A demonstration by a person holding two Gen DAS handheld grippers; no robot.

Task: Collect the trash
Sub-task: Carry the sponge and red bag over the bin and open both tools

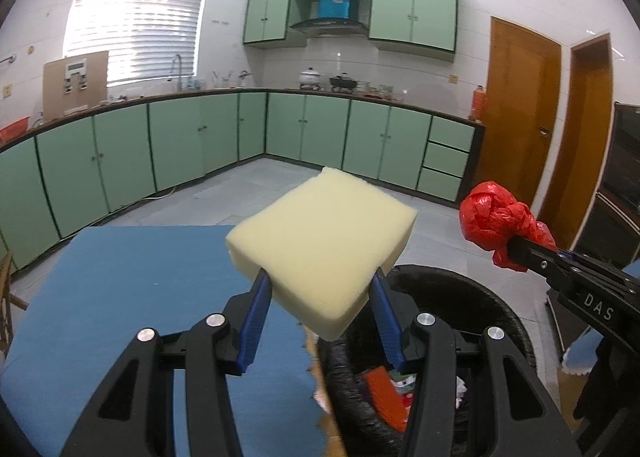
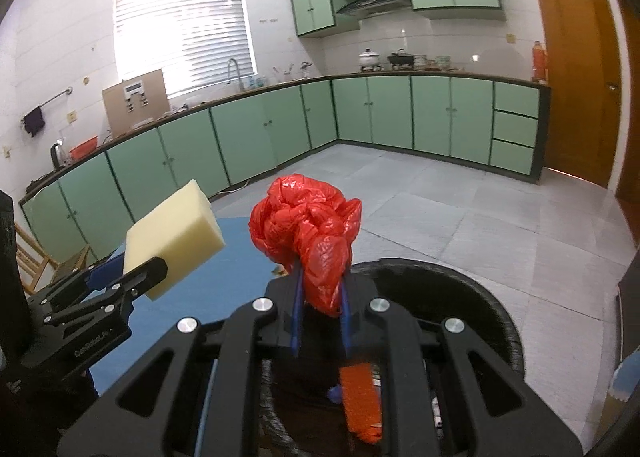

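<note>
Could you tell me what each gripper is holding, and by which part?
Left gripper pinches the yellow foam sponge by its near edge. Right gripper clamps the crumpled red plastic bag at its lower end.

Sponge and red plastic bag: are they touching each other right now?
Apart. The right wrist view shows floor and blue table between the sponge and the red plastic bag; the left wrist view shows the same gap.

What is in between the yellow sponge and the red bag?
Nothing. In the right wrist view, the sponge in the left claw and the crumpled red bag in the right claw have only blue tabletop showing behind the gap.
</note>
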